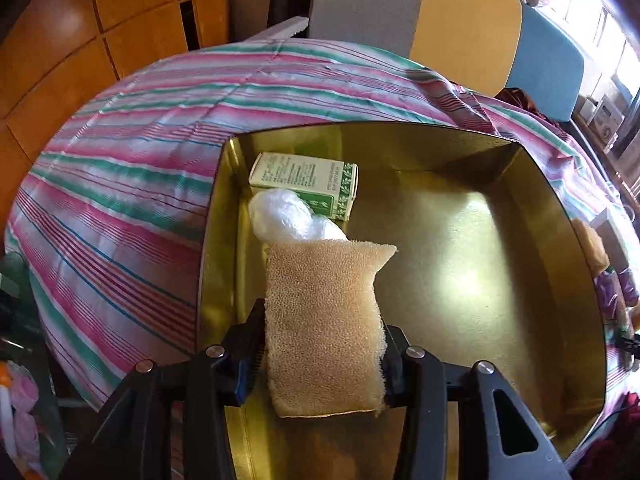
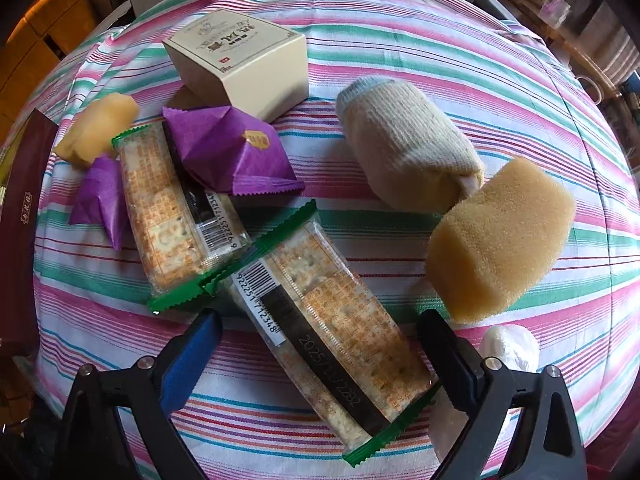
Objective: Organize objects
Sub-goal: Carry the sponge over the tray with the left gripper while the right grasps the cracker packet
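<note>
My left gripper (image 1: 323, 328) is shut on a tan sponge (image 1: 324, 276) and holds it over the near left part of a gold tin (image 1: 540, 200). Inside the tin, at the far left, lie a green and white carton (image 1: 304, 184) and a white plastic wad (image 1: 284, 216). The sponge's far end touches or hides part of the wad. My right gripper (image 2: 320, 320) stands open, pointing down over a cracker pack with green ends (image 2: 340, 328), which lies slanted between the two fingers without touching the pads.
On the striped cloth (image 2: 400, 40) lie a second cracker pack (image 2: 168, 208), two purple wrapped packets (image 2: 224, 148), a cream box (image 2: 240, 60), a rolled sock (image 2: 408, 144), a large sponge (image 2: 500, 240), a small sponge (image 2: 96, 128) and a white wad (image 2: 508, 348). A dark red box (image 2: 20, 220) sits at the left edge.
</note>
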Demonstrator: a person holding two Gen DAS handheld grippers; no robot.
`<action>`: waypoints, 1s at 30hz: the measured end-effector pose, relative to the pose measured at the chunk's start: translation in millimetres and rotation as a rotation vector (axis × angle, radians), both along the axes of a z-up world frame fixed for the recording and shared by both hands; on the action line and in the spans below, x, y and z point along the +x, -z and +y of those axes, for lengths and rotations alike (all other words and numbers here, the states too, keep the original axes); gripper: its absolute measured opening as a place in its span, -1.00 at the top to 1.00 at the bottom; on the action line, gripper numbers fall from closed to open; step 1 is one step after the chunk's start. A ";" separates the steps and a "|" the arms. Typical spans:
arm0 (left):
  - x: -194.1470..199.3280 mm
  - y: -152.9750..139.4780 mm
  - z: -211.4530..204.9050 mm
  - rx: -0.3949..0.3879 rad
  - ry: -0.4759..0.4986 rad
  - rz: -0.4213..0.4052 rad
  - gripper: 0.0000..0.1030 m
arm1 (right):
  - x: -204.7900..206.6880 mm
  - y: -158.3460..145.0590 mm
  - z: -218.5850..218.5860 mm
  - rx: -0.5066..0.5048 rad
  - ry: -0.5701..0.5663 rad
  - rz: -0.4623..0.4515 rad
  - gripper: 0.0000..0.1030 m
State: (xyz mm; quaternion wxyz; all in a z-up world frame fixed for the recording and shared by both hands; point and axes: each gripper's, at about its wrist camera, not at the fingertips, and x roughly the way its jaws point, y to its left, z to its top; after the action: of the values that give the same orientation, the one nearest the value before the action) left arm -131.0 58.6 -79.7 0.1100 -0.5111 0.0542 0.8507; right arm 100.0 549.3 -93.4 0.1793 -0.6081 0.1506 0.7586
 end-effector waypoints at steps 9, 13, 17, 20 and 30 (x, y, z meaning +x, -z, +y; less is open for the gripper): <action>3.2 -11.8 -9.0 -0.011 -0.004 0.056 0.10 | -1.1 -22.4 -26.8 0.012 -0.081 -0.005 0.17; 3.7 -17.9 -21.0 0.045 -0.027 0.043 0.10 | 2.5 -29.2 -37.2 -0.002 -0.083 -0.001 0.19; 9.6 -26.9 -36.1 0.114 -0.048 0.050 0.09 | 13.7 -43.1 -46.8 0.003 -0.071 0.028 0.19; 14.3 -36.0 -50.3 0.173 -0.065 0.062 0.09 | 21.3 -66.3 -54.5 0.022 -0.059 0.087 0.19; 19.3 -50.7 -71.0 0.232 -0.047 0.098 0.02 | -51.7 -109.5 -180.1 -0.041 -0.273 0.359 0.19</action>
State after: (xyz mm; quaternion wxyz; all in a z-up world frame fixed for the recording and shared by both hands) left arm -111.7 -12.4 -29.0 0.1459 -0.4539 -0.0513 0.8775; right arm 48.3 369.2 16.2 0.0329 -0.4818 0.1117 0.8685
